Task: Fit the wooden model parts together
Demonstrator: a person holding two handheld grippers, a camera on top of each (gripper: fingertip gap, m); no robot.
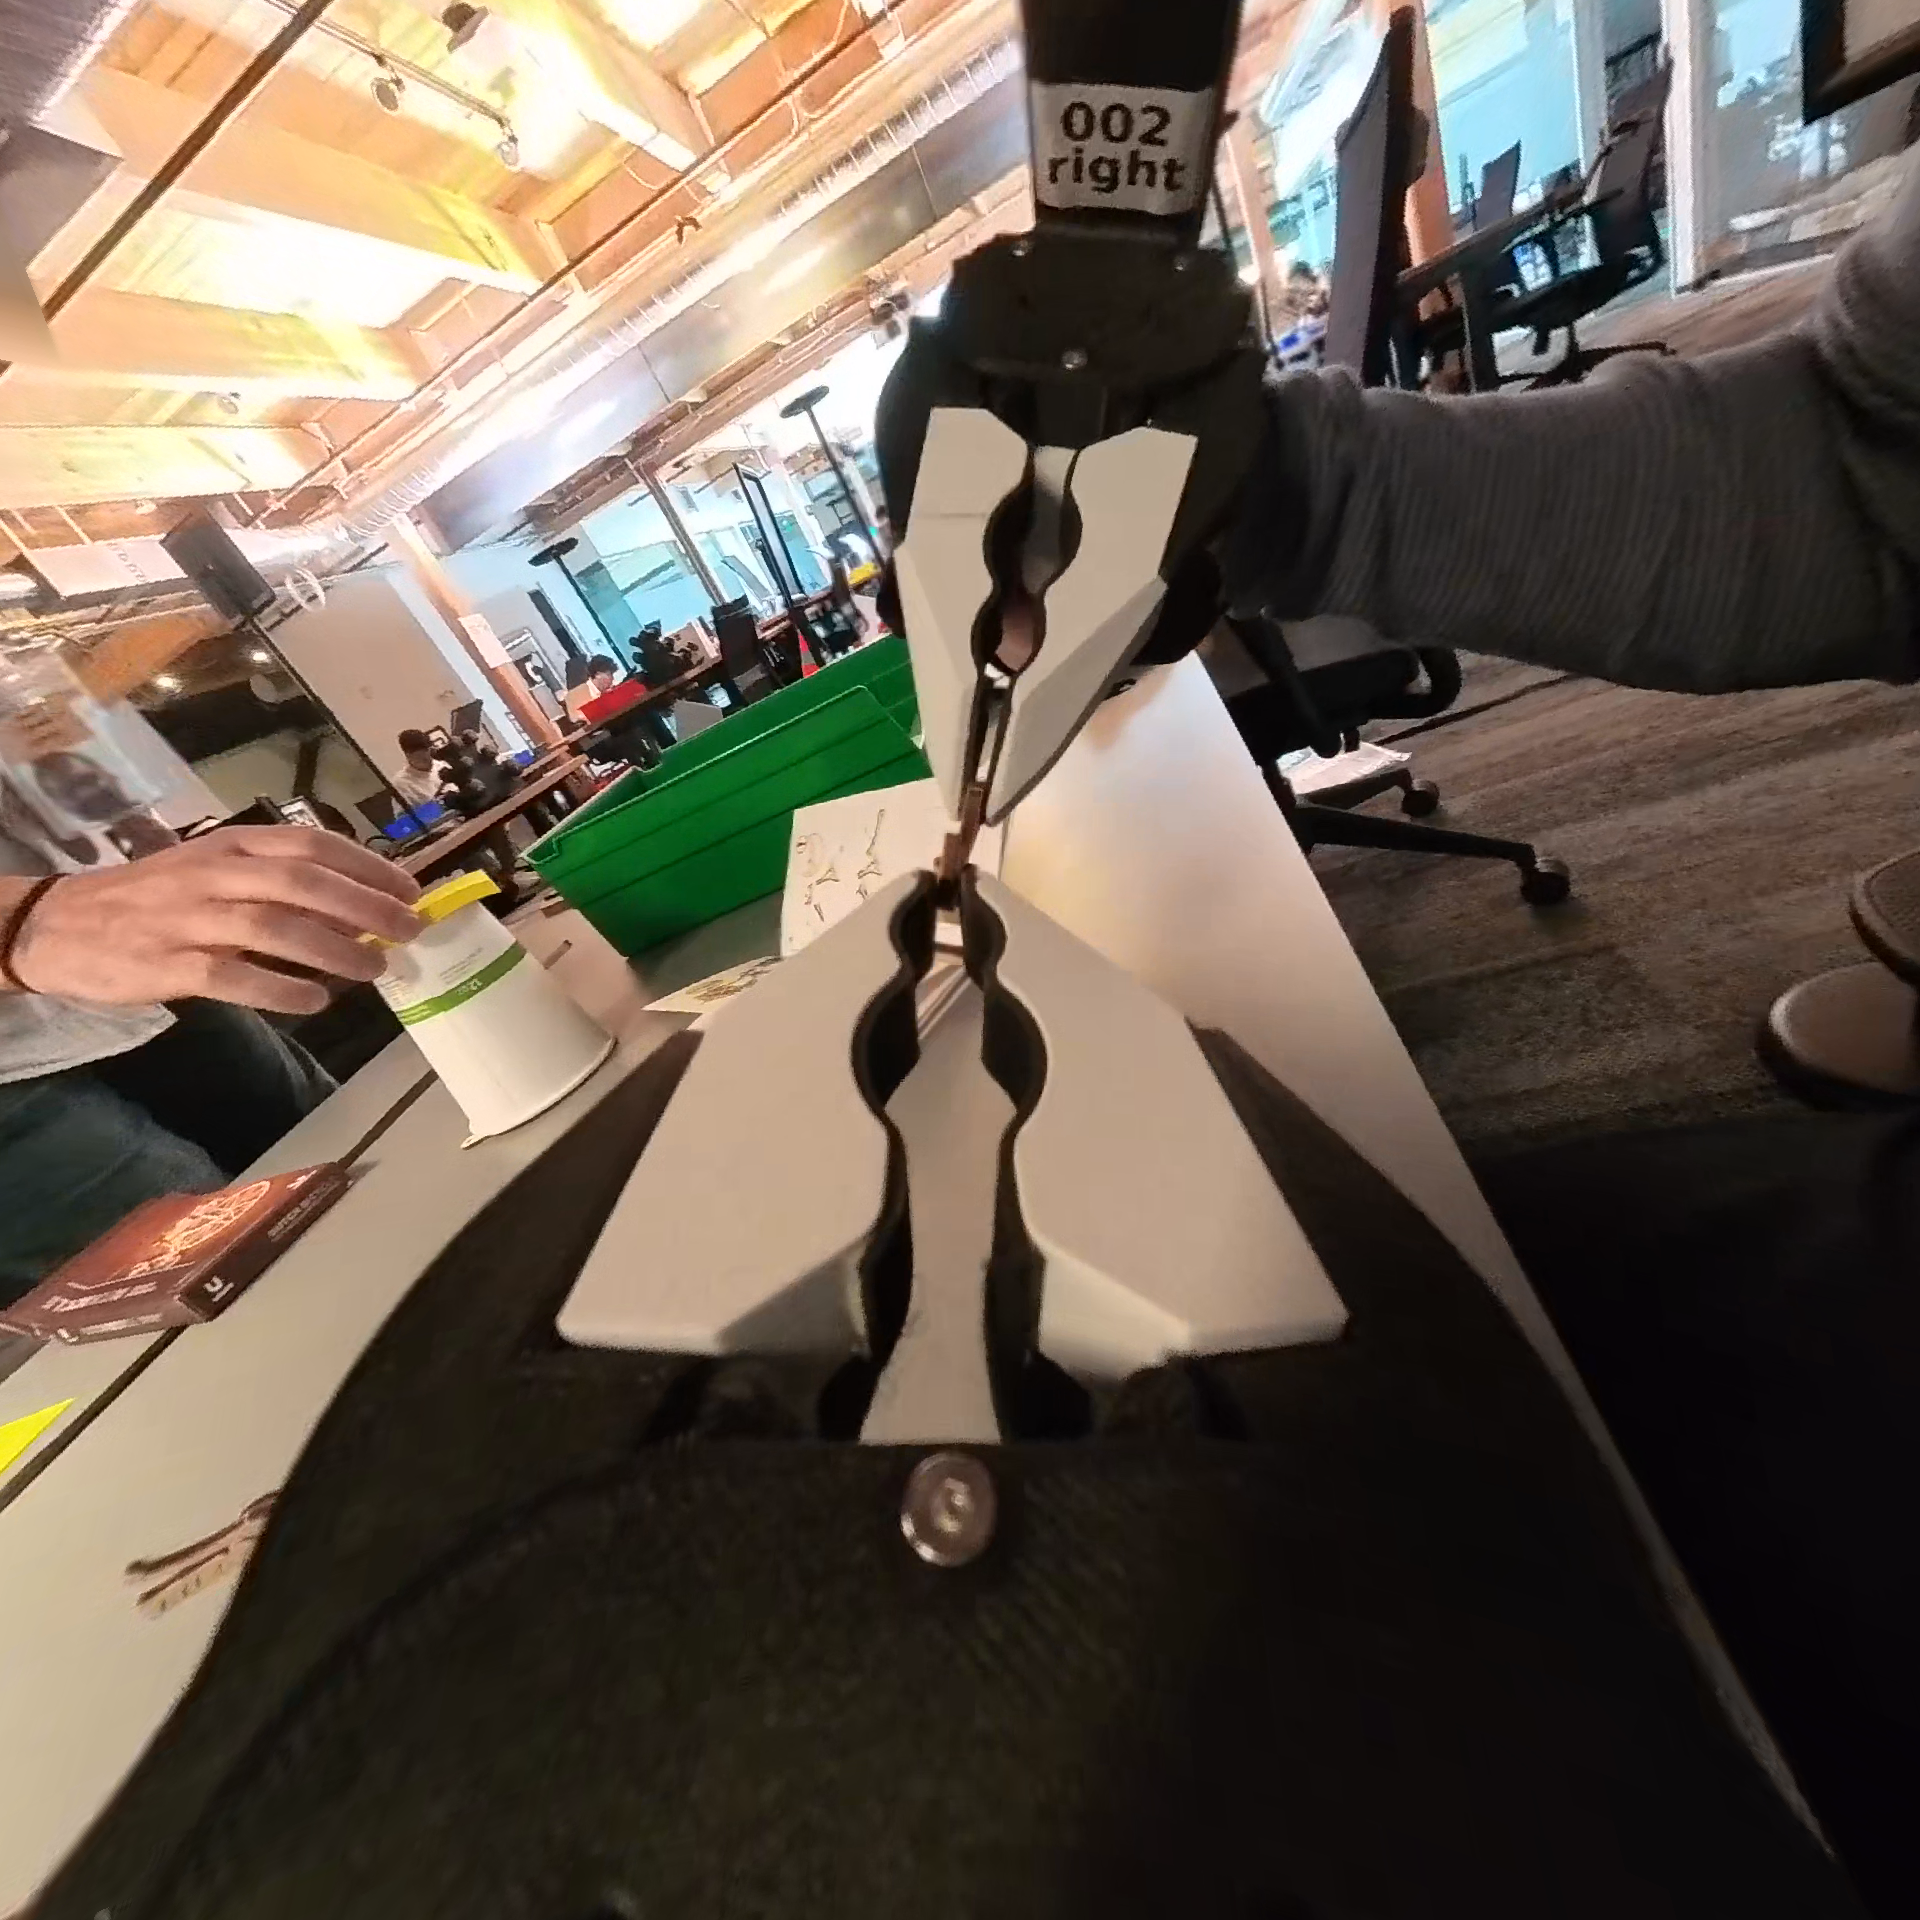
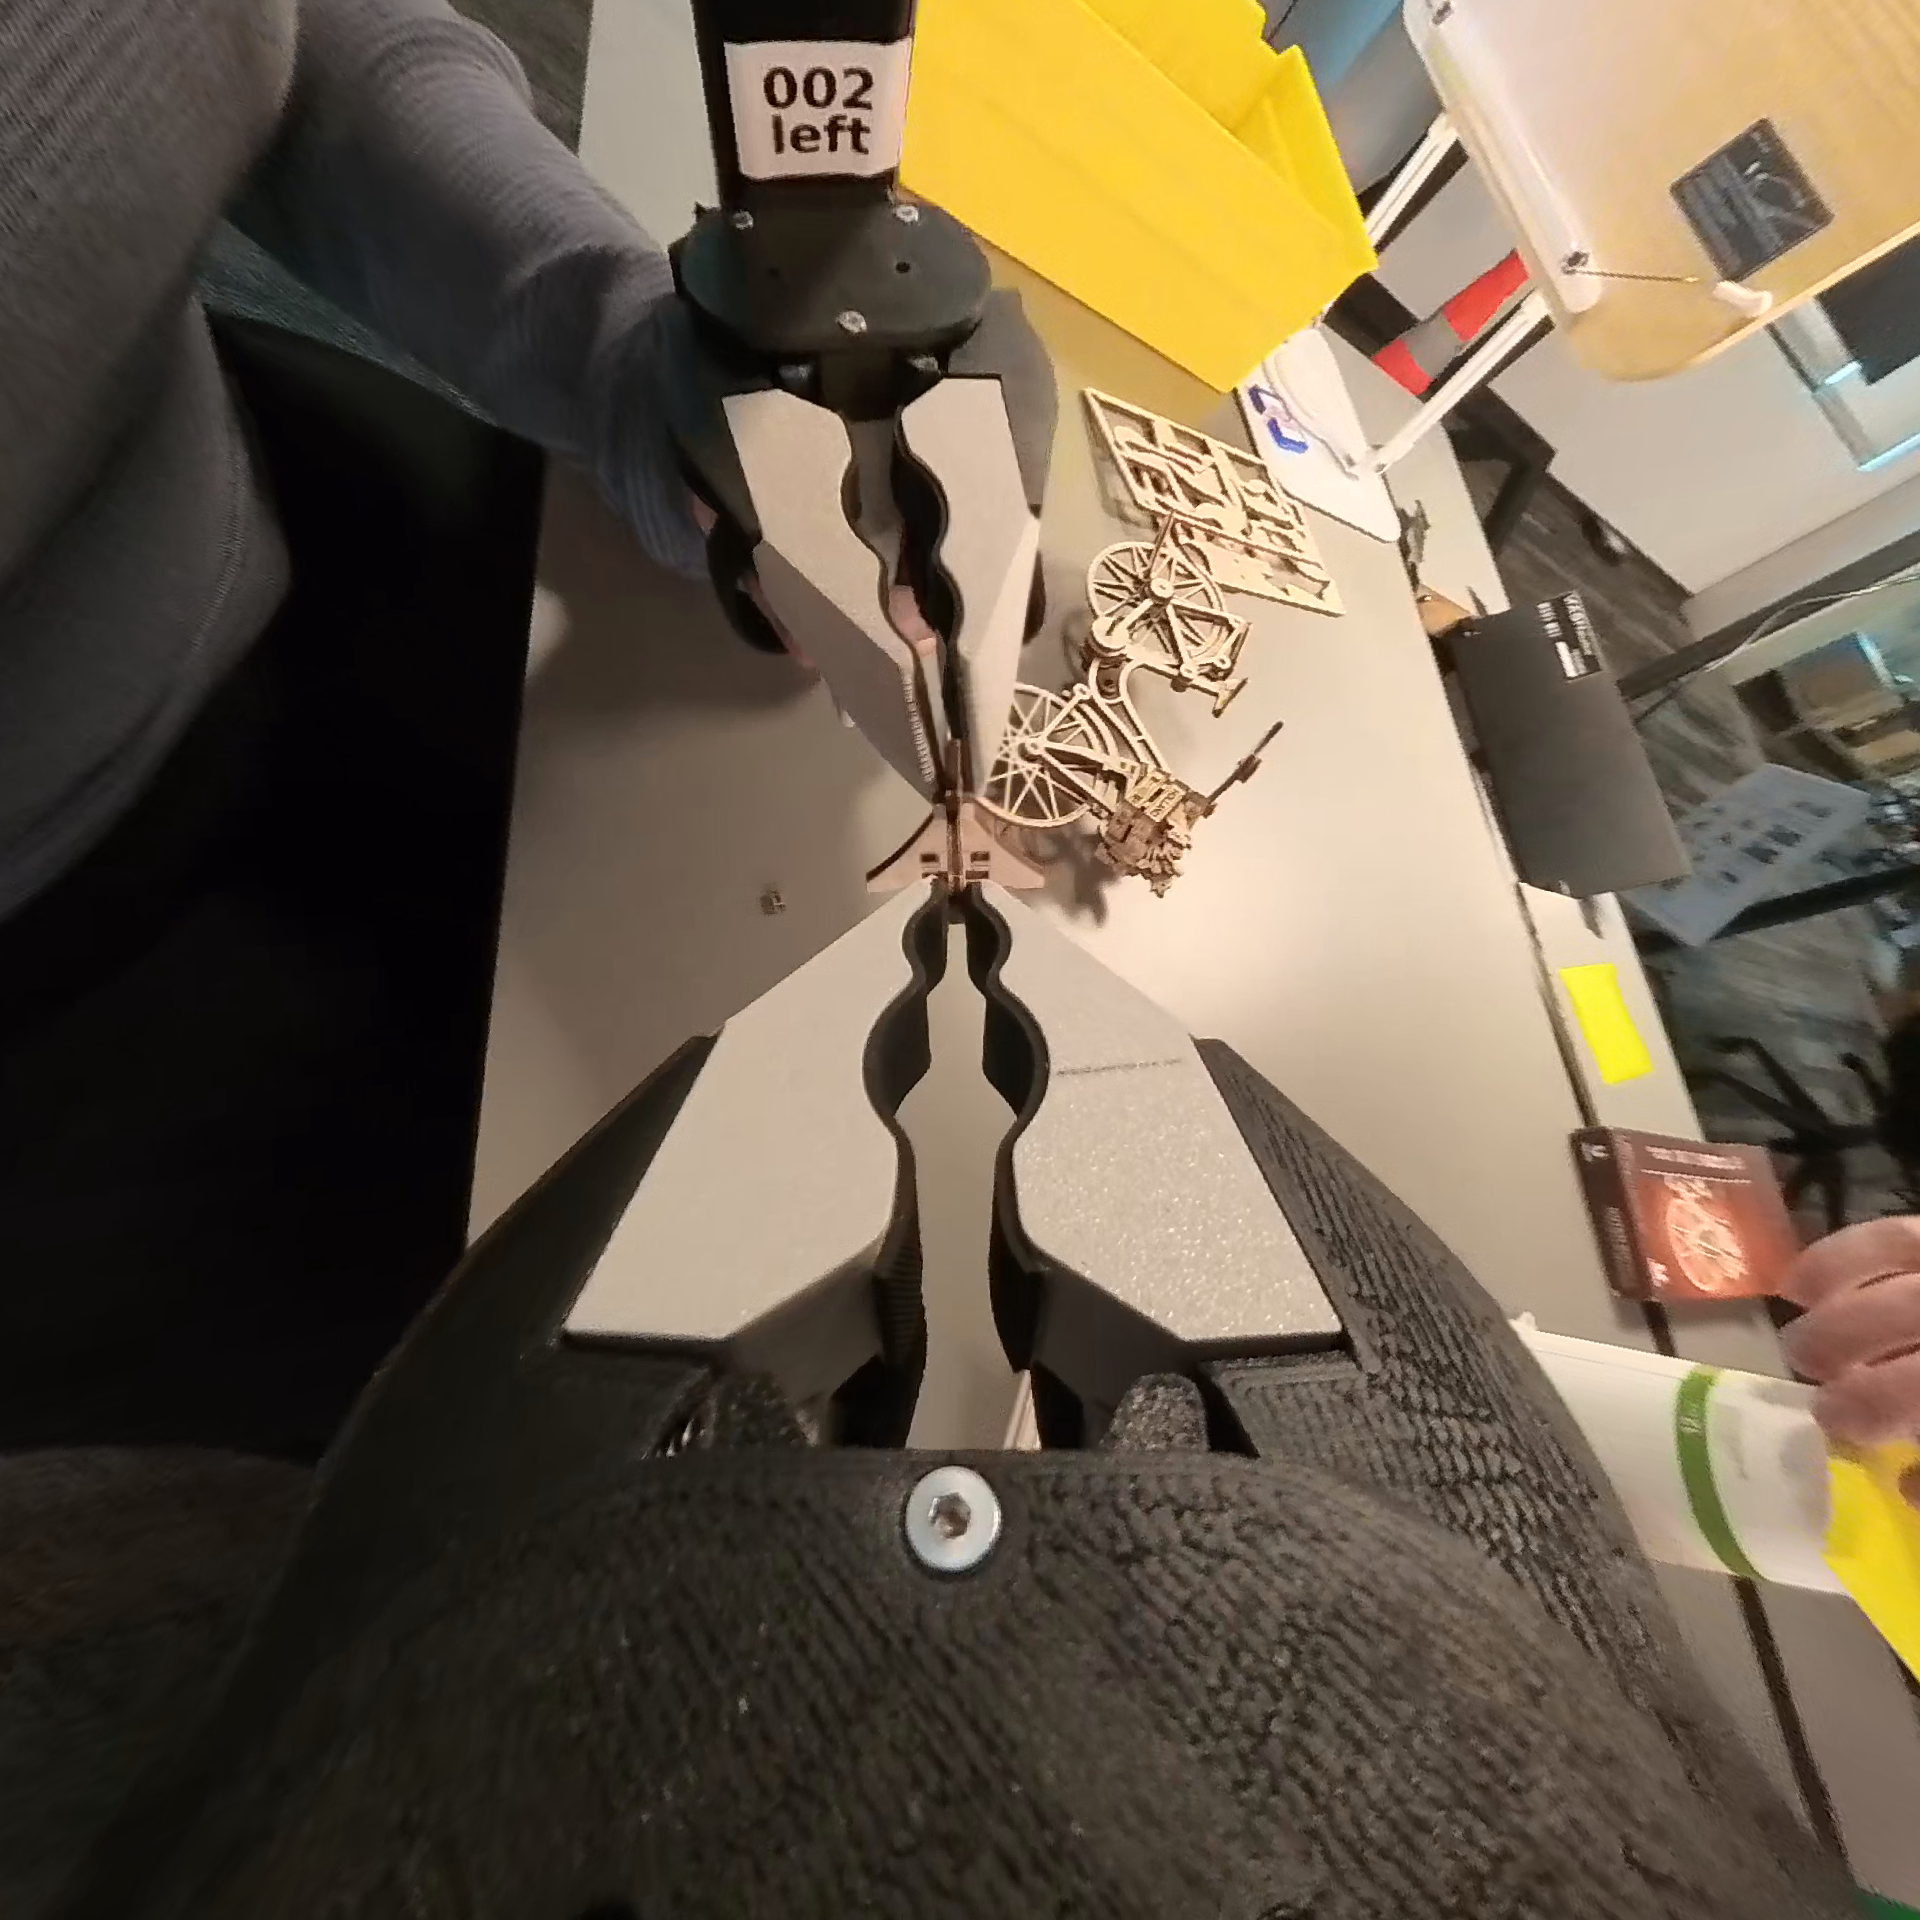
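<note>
Both grippers are held above the grey table [image 2: 665, 935], pointing at each other tip to tip. My left gripper [image 1: 948, 885] is shut on a thin wooden strip [image 2: 918, 717], seen edge-on. My right gripper [image 2: 951, 906] is shut on a small flat wooden part with two wing-like sides [image 2: 914, 860]. The two parts meet between the fingertips [image 1: 960, 836]. The right gripper [image 1: 977, 805] comes down from above in the left wrist view, and the left gripper [image 2: 945, 764] does the same in the right wrist view.
A wooden bicycle model [image 2: 1101, 727] and a sheet of cut wooden parts [image 2: 1205, 499] lie on the table. Yellow bins [image 2: 1122, 177], green bins [image 1: 727, 821] and a brown box [image 2: 1673, 1226] stand around. Another person's hand [image 1: 208, 914] holds a white tub with a yellow lid [image 1: 488, 1008]. The tips of both grippers are at nearly the same place.
</note>
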